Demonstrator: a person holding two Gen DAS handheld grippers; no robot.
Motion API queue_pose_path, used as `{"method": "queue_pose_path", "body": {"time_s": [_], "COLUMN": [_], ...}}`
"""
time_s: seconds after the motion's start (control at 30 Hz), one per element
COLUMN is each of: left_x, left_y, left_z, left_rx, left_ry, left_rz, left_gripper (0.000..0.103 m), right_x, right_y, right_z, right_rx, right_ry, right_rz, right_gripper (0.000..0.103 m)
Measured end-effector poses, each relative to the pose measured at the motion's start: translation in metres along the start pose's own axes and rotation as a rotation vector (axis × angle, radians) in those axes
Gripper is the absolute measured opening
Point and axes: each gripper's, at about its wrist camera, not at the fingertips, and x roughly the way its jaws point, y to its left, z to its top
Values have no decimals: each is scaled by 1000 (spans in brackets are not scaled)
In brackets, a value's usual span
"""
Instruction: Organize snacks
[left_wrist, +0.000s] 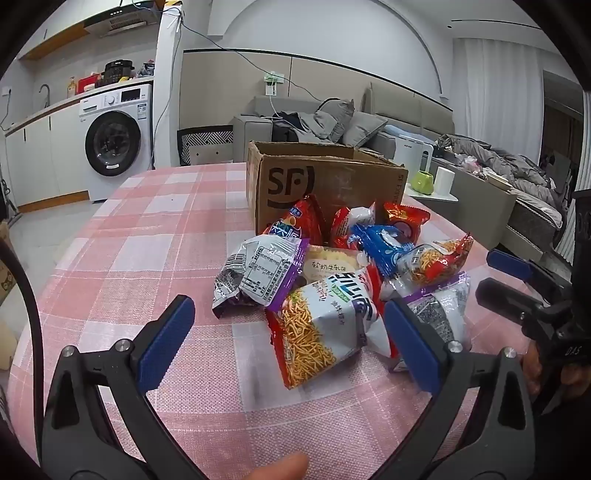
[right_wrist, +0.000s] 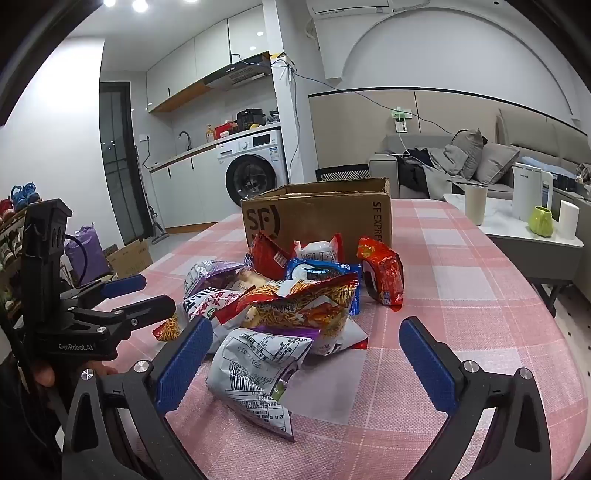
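Observation:
A pile of several snack bags lies on the pink checked tablecloth (left_wrist: 147, 229) in front of an open brown SF cardboard box (left_wrist: 325, 184), also in the right wrist view (right_wrist: 317, 218). My left gripper (left_wrist: 291, 332) is open and empty, its blue pads on either side of a red and white noodle-snack bag (left_wrist: 317, 332). My right gripper (right_wrist: 306, 354) is open and empty, just before a silver and purple bag (right_wrist: 258, 369). A blue bag (left_wrist: 380, 243) and a red bag (right_wrist: 382, 273) lie nearer the box. The right gripper shows at the right edge of the left wrist view (left_wrist: 506, 273).
A low white table (right_wrist: 517, 225) with a kettle, a cup and a green pot stands right of the table. A grey sofa (left_wrist: 332, 122) is behind the box. A washing machine (left_wrist: 114, 140) and counter stand at the far left. A cardboard box (right_wrist: 129, 254) sits on the floor.

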Motion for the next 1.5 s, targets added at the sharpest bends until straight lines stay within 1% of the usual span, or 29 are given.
{"method": "queue_pose_path", "body": {"time_s": [0.23,0.43,0.93,1.23,1.27,1.5], "left_x": [-2,-1,-2,-2,-2,-2], "left_y": [1,-4,-2,-3,-3,-3], "left_z": [-2,0,-2,-1,-1,-1], "left_rx": [0,17,11,13,14,13], "left_ry": [-15,-14,-13,-13,-13,-13], "left_rz": [-4,5,3,4,4,5], "left_gripper": [102,102,102,102,102,102], "right_x": [0,0,-2,-2,-4,-3], "right_y": [0,1,2,-5,1,0], "right_z": [0,0,0,0,1,0], "right_rx": [-3,-4,-8,-7,-12,-14], "right_ry": [3,4,2,4,3,6], "right_rz": [-2,-4,-7,-8,-10,-11], "right_gripper": [103,103,103,103,103,103]}}
